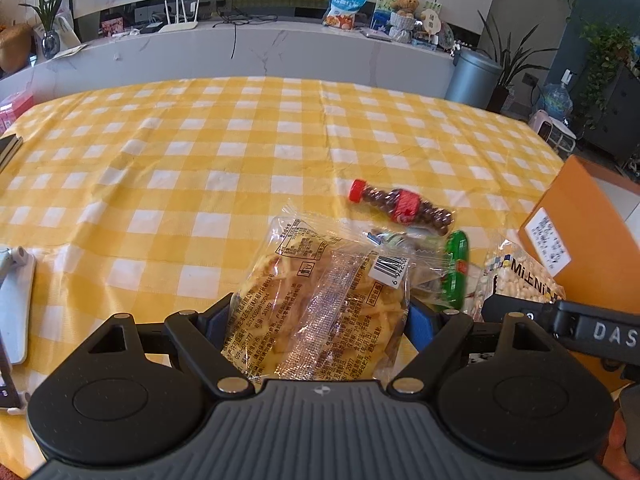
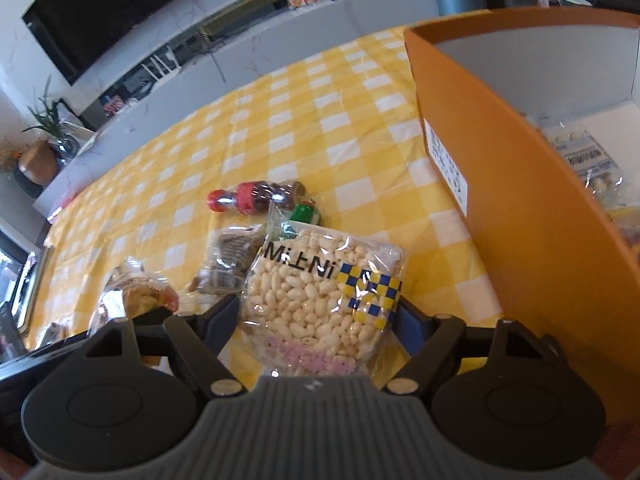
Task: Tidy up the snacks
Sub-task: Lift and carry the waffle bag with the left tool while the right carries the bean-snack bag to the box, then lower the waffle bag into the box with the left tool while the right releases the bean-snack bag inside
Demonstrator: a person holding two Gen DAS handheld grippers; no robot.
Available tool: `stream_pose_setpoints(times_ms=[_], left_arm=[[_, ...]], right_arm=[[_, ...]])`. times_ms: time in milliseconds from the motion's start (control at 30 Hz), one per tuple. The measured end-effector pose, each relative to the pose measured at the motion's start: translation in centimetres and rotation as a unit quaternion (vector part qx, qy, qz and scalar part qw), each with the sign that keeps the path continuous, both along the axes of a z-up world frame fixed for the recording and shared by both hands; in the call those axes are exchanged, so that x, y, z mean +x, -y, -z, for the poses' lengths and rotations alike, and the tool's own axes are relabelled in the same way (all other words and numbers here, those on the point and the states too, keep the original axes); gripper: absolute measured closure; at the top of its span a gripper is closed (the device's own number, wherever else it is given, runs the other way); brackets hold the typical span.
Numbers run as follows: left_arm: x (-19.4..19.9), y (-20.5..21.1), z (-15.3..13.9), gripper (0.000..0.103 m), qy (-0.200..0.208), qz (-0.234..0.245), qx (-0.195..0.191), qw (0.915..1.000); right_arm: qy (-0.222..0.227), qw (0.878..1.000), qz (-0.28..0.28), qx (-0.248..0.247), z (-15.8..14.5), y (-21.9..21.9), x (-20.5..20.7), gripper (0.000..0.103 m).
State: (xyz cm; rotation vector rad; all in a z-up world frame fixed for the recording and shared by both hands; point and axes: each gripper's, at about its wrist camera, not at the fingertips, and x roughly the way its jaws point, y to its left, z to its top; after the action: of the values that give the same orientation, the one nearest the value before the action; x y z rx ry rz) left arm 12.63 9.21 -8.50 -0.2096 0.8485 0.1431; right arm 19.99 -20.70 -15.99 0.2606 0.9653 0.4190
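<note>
My left gripper point(image 1: 320, 316) is shut on a clear bag of yellow waffle bread point(image 1: 316, 304). My right gripper point(image 2: 316, 312) is shut on a clear bag of white puffed snacks point(image 2: 320, 300) marked "Mi上Ni", which also shows in the left wrist view point(image 1: 520, 280). A cola-bottle-shaped candy pack point(image 1: 400, 206) with a red cap lies on the yellow checked tablecloth point(image 1: 200, 160), also in the right wrist view point(image 2: 256, 196). A green snack pack point(image 1: 454, 272) lies beside it. A brown wafer pack point(image 2: 228, 264) lies left of the puffed snacks.
An orange open box point(image 2: 520, 220) stands at the right with several snack bags inside point(image 2: 592, 168); it also shows in the left wrist view point(image 1: 580, 240). A white device point(image 1: 16, 304) lies at the table's left edge. A grey bin point(image 1: 472, 80) stands behind the table.
</note>
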Motion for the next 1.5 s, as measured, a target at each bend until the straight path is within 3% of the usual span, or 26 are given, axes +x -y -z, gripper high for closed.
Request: stream_pose_setpoints(times_ms=[233,367,433,567,700,833,1067,1167,1233,1333,1433,1500], left_arm=[[-1.6,1.7,-3.5,0.007,0.033,0.011,0.015,0.9993],[-2.0,3.6,-5.7,0.007,0.058,0.040,0.032,0.9970],[-1.9,5.1,-6.7,0.007,0.067,0.066,0.040,0.9948],[-1.4,8.6,-8.6,0.007,0.091,0.124,0.058,0.9865],[-0.1,12.1,-10.0,0.007,0.105,0.182,0.051,0.9765],[1.9,16.2,-10.5,0.007,0.116,0.251,0.067,0.9586],[7.7,22.9,-9.0,0.007,0.072,0.350,0.066,0.9317],[9.9,25.2,-7.6,0.007,0.053,0.384,0.081,0.9180],[11.4,26.2,-6.6,0.007,0.035,0.399,0.079,0.9128],[13.7,27.4,-5.2,0.007,0.003,0.406,0.060,0.9119],[14.8,28.6,-3.9,0.007,-0.009,0.420,0.082,0.9036],[15.6,29.5,-2.9,0.007,-0.021,0.431,0.091,0.8977]], right_arm=[[0.058,0.996,-0.061,0.038,-3.6,1.5,-2.5,0.024],[0.076,0.994,-0.047,0.071,-5.7,4.7,-3.0,0.024],[0.067,0.990,-0.043,0.116,-6.5,6.6,-3.0,0.024],[0.091,0.987,-0.005,0.130,-8.2,10.0,-3.5,0.024],[0.098,0.984,0.043,0.144,-9.1,14.5,-2.5,0.024],[0.103,0.982,0.111,0.114,-9.6,19.0,-1.4,0.024],[0.118,0.980,0.153,0.043,-10.1,23.6,0.3,0.024],[0.097,0.981,0.165,0.021,-9.5,25.1,1.9,0.024],[0.084,0.982,0.170,0.006,-9.0,26.2,2.9,0.024],[0.059,0.982,0.181,-0.007,-8.0,27.0,4.8,0.024],[0.019,0.979,0.204,0.007,-6.6,27.9,6.8,0.024],[0.027,0.977,0.210,-0.005,-6.4,27.7,7.5,0.024]])
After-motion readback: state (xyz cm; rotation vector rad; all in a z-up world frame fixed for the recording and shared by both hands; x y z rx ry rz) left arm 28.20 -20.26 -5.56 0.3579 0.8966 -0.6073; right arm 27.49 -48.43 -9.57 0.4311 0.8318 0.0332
